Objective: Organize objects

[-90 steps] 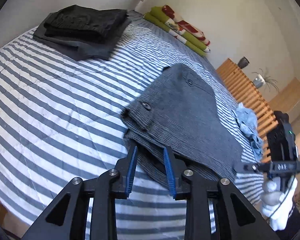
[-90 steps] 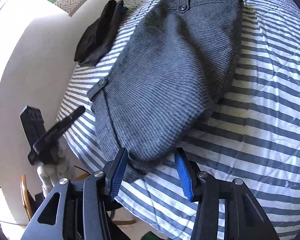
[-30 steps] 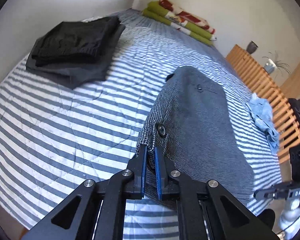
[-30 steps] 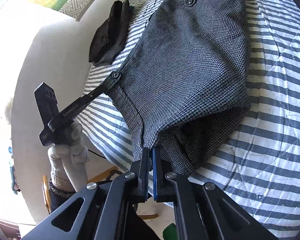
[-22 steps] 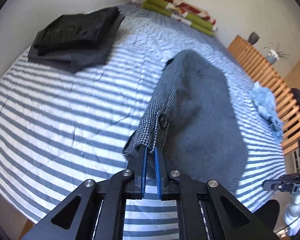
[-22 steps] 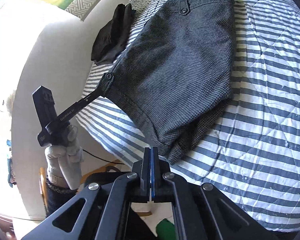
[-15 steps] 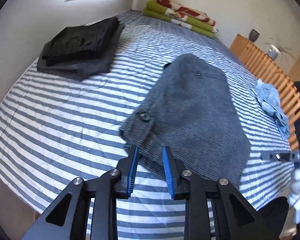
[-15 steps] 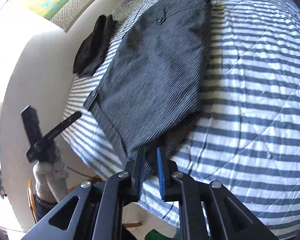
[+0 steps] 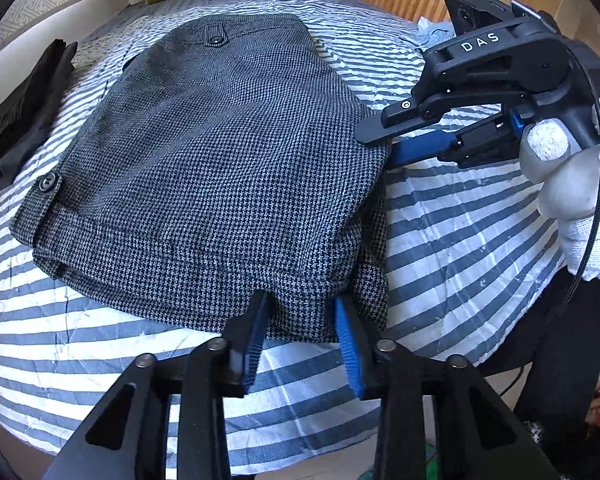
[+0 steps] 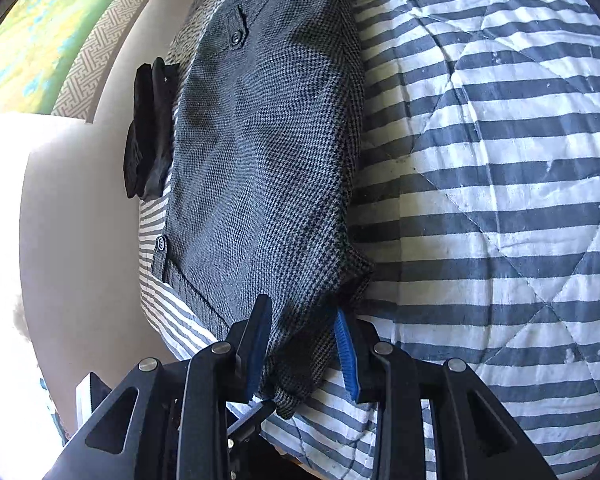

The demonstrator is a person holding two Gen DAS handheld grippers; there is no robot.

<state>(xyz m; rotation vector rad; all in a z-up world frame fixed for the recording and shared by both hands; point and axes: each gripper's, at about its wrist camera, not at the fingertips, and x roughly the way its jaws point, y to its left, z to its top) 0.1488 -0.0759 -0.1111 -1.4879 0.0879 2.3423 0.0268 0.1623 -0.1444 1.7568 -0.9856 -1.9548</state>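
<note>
The left gripper (image 9: 300, 332), jaws lately closing yet apart, straddles the near hem of the folded grey houndstooth woven garment (image 9: 220, 152) without clamping it. The right gripper (image 10: 302, 344), jaws just widening, stands parted around the garment's corner. The garment lies flat on the blue-and-white striped quilted bed (image 10: 500, 160), beside a folded black cloth pile (image 10: 148, 128).

Both grippers angling down, jaws parted

The left gripper (image 9: 300, 336) is closing its 2 jaws partway; the right gripper (image 10: 302, 344) is opening, cloth lying loosely between each pair. A white-gloved hand (image 9: 576, 184) is gripping the right gripper's handle.
</note>
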